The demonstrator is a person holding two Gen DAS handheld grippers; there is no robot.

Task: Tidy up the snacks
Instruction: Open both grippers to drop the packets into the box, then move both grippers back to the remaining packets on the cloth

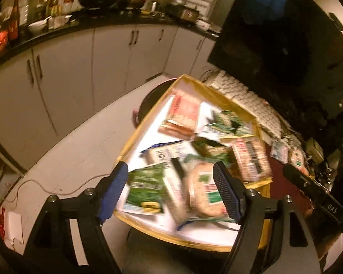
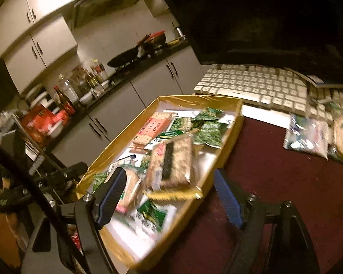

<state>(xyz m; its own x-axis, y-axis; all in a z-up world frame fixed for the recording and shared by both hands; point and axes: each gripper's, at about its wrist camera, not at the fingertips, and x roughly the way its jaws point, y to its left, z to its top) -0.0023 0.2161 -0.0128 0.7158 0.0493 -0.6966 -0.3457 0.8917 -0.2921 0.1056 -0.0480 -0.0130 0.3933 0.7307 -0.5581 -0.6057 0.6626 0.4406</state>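
Your wide-open, empty right gripper (image 2: 171,196) sits nearer the loose clear-wrapped snack packets (image 2: 308,137), lying forward-right beside the yellow-rimmed cardboard tray (image 2: 231,127).

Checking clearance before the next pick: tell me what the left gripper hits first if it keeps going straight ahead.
Probably the round cracker pack lying in the yellow box, right between the open left gripper fingers; blur leaves depth uncertain.
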